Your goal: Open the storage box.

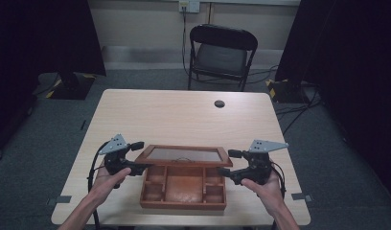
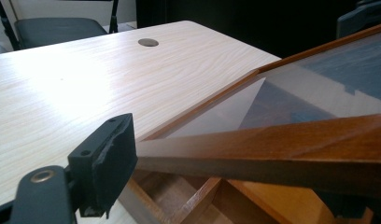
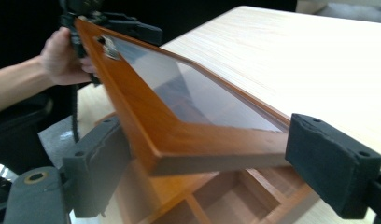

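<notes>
Fingers (image 3: 100, 172) of both grippers gripping the glazed wooden lid (image 1: 184, 155) at lower centre, holding it tilted over the compartmented box (image 1: 183, 197).

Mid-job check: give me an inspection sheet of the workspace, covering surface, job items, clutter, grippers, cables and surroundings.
Surface: light wooden table with a round cable hole; bare apart from the box.
Job's things: wooden box with open compartments near the front edge; its glass-panelled lid is raised off the box at an angle.
Clutter: nothing seen.
Grippers: left gripper holds the lid's left end, right gripper its right end; each set of jaws straddles the frame, pads against the wood.
Cables: a black cable trails from the left gripper off the table edge; more cables lie on the floor at right.
Surroundings: black folding chair beyond the table, grey carpet, dark curtains either side.
</notes>
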Demonstrator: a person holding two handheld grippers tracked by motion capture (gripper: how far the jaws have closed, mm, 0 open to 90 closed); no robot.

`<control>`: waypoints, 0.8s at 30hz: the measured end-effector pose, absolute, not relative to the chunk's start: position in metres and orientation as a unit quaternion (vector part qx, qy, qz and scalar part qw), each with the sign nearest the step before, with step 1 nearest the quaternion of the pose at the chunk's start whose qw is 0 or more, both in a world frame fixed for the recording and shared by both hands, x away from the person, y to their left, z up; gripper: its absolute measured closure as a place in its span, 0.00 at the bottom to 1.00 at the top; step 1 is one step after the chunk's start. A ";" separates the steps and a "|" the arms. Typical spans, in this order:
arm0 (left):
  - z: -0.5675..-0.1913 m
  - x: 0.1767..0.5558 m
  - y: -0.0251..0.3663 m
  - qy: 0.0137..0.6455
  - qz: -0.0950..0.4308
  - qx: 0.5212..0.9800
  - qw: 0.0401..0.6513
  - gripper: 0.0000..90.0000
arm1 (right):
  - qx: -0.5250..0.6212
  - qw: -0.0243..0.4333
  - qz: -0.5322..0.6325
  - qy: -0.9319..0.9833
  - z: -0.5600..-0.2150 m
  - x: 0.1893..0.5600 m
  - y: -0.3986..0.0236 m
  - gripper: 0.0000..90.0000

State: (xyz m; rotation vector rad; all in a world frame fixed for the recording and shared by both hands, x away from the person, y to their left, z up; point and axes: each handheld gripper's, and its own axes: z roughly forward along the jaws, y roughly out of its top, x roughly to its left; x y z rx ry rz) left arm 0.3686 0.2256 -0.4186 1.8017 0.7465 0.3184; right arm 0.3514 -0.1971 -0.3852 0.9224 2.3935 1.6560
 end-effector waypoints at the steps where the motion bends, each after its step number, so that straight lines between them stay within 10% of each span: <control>1: -0.418 0.369 0.225 0.318 0.133 0.759 0.552 0.19 | 0.303 0.044 0.539 0.785 -0.386 0.353 -0.197 0.15; 24: -0.409 0.385 0.225 0.318 0.131 0.752 0.562 0.30 | 0.312 0.061 0.547 0.775 -0.397 0.393 -0.192 0.45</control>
